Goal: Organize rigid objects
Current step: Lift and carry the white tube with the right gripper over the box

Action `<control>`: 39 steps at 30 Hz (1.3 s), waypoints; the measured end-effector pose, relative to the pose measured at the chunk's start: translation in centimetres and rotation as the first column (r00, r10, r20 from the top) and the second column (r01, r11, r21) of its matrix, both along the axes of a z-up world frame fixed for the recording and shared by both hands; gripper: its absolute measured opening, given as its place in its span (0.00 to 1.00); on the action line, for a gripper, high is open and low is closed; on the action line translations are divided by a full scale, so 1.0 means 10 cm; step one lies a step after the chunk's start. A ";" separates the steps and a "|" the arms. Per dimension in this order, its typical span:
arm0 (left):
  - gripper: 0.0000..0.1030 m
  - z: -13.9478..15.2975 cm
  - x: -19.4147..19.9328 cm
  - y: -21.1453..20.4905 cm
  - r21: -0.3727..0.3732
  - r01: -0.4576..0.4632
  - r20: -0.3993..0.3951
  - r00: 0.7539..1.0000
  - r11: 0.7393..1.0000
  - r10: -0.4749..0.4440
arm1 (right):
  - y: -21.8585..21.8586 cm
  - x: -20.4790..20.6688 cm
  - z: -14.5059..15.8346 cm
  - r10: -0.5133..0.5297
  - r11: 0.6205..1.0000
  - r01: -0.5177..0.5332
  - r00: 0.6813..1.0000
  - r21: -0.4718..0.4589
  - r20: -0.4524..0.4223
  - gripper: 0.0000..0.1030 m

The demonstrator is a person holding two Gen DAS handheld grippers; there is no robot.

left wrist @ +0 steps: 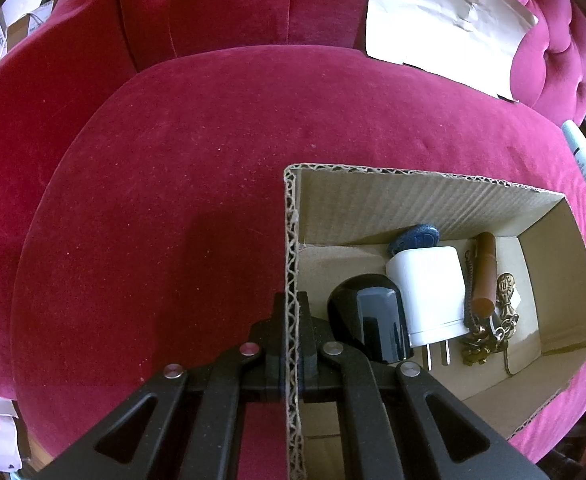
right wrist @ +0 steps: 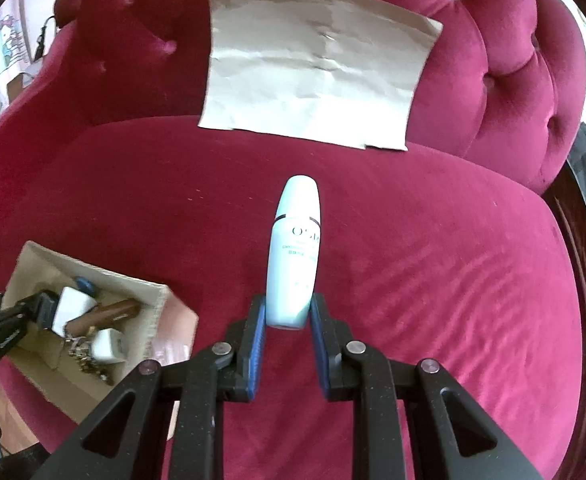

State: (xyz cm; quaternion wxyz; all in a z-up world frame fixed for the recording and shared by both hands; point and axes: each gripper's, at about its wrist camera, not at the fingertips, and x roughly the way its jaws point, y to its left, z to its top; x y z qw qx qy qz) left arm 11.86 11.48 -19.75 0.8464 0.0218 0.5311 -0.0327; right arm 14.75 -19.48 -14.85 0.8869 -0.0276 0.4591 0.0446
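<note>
Both tongs grip: right tongs (right wrist: 289, 320) clamp pale bottle (right wrist: 295, 252) lettered "O", left tongs (left wrist: 291, 336) pinch carton wall (left wrist: 291, 248).

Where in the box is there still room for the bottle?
The open brown cardboard box is bare along its right wall, beside the brass chain trinket. The middle is crowded: white plug charger, black rounded gadget, brown tube.

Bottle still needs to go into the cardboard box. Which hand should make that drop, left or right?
Right. The right gripper already clamps the pale blue bottle by its base above the red cushion. The left gripper is shut on the cardboard box wall, probably steadying it, so it is not free.
</note>
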 end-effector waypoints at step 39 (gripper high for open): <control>0.03 0.01 0.01 0.03 -0.004 -0.006 0.001 1.000 1.000 0.006 | 1.29 -0.41 0.19 0.344 0.938 -0.343 0.939 0.051 -0.016 0.21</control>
